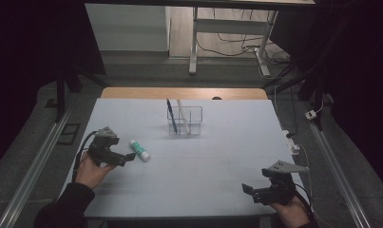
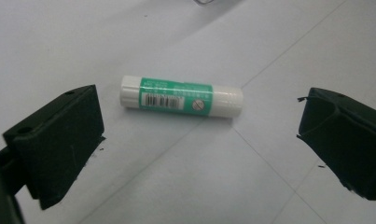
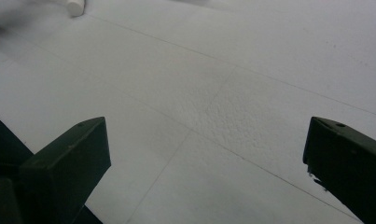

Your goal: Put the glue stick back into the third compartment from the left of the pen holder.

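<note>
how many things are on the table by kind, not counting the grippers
glue stick: 1, lying on its side just ahead of the open left hand-held gripper
clear organiser: 1
pens standing in the organiser: 2, one blue pen and one pale pen
total: 4

The glue stick (image 2: 181,96) looks smooth plastic with a glossy green paper label — the tabletop (image 3: 251,107) is matt, finely grained white; the fingers (image 2: 59,140) are matt black plastic.
</note>
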{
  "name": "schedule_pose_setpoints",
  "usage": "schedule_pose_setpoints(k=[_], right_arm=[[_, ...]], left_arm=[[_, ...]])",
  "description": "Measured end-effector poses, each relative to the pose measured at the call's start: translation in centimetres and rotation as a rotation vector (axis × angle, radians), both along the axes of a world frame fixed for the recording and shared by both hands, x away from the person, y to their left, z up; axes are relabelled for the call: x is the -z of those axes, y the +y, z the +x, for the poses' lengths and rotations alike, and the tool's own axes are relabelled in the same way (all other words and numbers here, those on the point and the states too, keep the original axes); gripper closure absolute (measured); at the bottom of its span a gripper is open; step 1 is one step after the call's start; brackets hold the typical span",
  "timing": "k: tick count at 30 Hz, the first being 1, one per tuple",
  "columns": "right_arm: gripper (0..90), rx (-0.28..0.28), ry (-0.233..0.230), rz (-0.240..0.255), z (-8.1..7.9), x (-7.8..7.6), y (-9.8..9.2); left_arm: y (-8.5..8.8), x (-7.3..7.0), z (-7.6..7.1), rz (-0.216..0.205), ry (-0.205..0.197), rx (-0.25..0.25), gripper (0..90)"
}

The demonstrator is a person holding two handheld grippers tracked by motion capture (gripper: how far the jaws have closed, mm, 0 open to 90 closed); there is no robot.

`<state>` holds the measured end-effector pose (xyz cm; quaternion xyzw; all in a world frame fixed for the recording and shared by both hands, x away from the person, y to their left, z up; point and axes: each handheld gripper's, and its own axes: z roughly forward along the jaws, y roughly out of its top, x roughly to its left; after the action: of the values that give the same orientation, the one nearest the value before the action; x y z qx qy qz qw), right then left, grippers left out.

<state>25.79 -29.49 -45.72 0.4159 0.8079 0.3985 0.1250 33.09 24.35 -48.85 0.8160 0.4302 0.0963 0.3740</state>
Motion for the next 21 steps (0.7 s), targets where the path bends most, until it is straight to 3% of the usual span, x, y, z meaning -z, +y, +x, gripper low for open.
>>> schedule_pose_setpoints(k=[5,7,9,17,20,21], right_arm=[[0.1,0.0,0.001,0.0,0.0,0.0,0.0],[0.1,-0.001,0.001,0.001,0.0,0.0,0.0],[0.1,-0.001,0.002,0.001,0.0,0.0,0.0],[0.1,-0.002,0.003,0.0,0.0,0.0,0.0],[0.1,-0.002,0.005,0.0,0.0,0.0,0.0],[0.1,-0.002,0.005,0.0,0.0,0.0,0.0]], left_arm=[[-0.1,0.2,0.9,0.05,-0.004,-0.015,14.3],[0.2,0.3,1.2,0.043,0.004,-0.021,21.7],[0.5,0.4,1.6,0.028,0.015,-0.016,34.1],[1.1,0.9,3.1,0.049,0.034,-0.028,69.0],[1.3,1.1,3.7,0.07,0.037,-0.041,86.7],[1.4,1.2,4.0,0.084,0.039,-0.045,88.2]])
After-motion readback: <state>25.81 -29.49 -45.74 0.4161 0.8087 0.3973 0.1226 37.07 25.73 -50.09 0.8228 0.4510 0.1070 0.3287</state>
